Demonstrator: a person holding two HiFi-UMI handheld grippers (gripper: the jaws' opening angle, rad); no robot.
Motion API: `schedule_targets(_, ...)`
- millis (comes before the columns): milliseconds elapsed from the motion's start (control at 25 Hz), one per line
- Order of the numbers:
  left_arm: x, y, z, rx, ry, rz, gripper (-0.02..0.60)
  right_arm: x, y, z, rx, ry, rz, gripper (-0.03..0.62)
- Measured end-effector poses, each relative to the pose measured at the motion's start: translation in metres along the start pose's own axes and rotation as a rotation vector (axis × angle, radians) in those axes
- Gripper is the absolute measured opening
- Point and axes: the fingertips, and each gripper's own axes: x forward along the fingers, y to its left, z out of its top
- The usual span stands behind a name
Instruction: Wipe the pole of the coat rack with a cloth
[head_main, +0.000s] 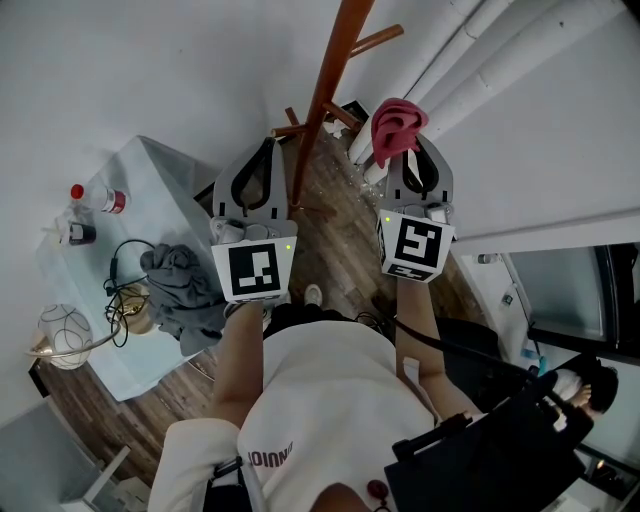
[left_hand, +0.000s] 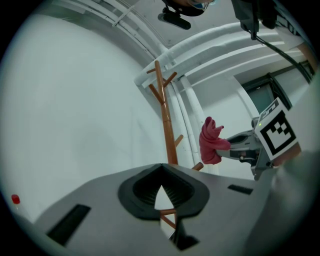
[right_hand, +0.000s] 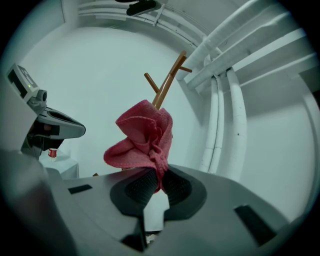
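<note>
Upper centre: right tongs (head_main: 403, 152) clamped on bunched red cloth (head_main: 397, 122), just right of pole (head_main: 322, 95); left tongs (head_main: 268, 145) closed, empty. Cloth likely soft, light, floppy; best pinched mid-bunch, loose folds toward pole.

A small table draped in a pale blue cloth (head_main: 120, 370) stands on the dark wooden plank floor (head_main: 340, 250). On the table lie a clear bottle with a red cap (head_main: 98, 198), a small dark jar (head_main: 78, 234), a looping black cable (head_main: 122, 268), a crumpled grey garment (head_main: 180, 290) and a round glass globe (head_main: 63, 335) near its edge. The floor also bears the reddish-brown wooden coat rack (head_main: 325, 90).
</note>
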Motion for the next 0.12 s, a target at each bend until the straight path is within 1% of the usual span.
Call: schedule_targets(120,-0.0002,0.0001,-0.0002,-0.003,-0.001,0.001,0.011,0.0002,0.0,0.0004,0.002,0.0,0.0,0.044)
